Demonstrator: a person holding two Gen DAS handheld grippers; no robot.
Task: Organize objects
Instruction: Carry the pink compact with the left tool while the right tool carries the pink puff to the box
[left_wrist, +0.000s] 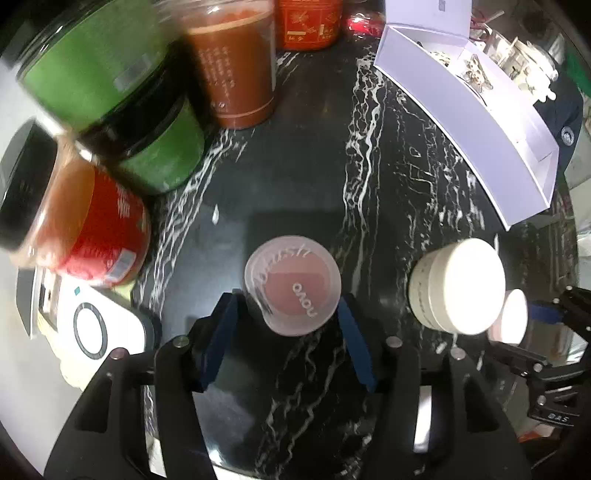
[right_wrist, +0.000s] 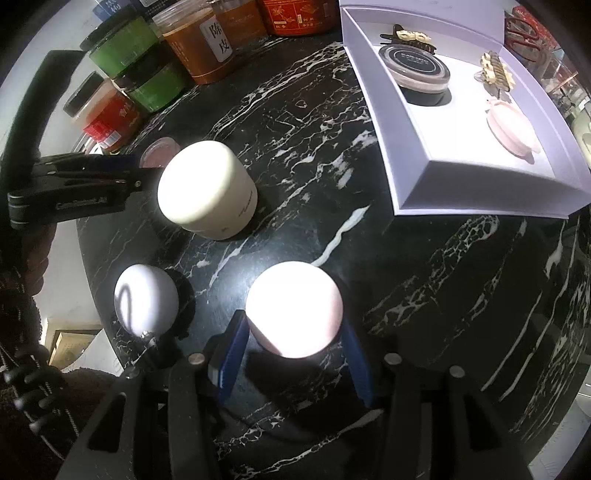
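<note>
In the left wrist view my left gripper (left_wrist: 291, 314) is shut on a small frosted jar with a pink "novo" lid (left_wrist: 292, 285), its blue pads against both sides. In the right wrist view my right gripper (right_wrist: 293, 332) is shut on a pale pink jar (right_wrist: 294, 309) standing on the black marble table (right_wrist: 424, 295). A cream-lidded jar (right_wrist: 207, 188) and a white round jar (right_wrist: 146, 300) stand to its left. The open white box (right_wrist: 476, 184) at the far right holds a black-lidded jar (right_wrist: 419, 66), a pink dish (right_wrist: 513, 129) and hair clips (right_wrist: 496, 70).
Tall green (left_wrist: 110, 81), brown (left_wrist: 236, 70), orange (left_wrist: 310, 22) and red (left_wrist: 92, 229) jars crowd the table's far left. A white device (left_wrist: 96, 332) lies at the left edge. The cream jar (left_wrist: 458, 286) and white box (left_wrist: 480, 122) also show in the left wrist view.
</note>
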